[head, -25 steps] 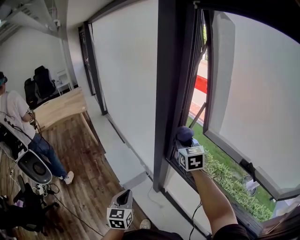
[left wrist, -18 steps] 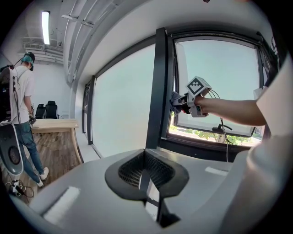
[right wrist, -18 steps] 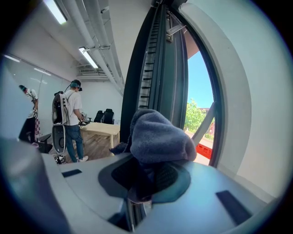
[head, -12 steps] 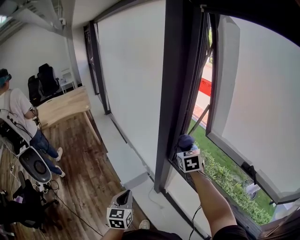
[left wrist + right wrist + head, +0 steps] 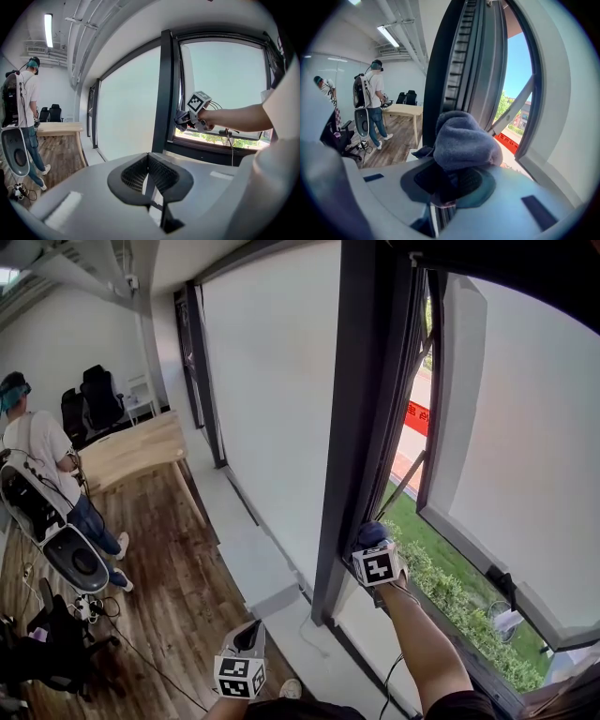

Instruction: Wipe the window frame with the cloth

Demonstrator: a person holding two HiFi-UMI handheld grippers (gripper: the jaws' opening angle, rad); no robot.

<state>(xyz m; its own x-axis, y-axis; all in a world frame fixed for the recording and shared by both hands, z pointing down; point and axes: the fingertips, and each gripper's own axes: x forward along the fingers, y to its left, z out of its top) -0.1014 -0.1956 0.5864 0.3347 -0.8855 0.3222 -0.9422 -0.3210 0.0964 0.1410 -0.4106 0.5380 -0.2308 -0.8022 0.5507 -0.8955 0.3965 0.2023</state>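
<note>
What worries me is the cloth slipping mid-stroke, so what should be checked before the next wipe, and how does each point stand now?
1. Grip on the cloth: ok. The right gripper has its jaws shut on it, and the cloth bunches out above them.
2. Contact with the window frame: cannot tell. The cloth sits at the foot of the dark upright, but the touching surface is not visible.
3. Position of the left gripper: ok. It hangs low, away from the window, jaws together and empty.
4. Clearance from the sash: ok. It is swung outward.
5. Room for the person: ok. They stand far across the room.
</note>
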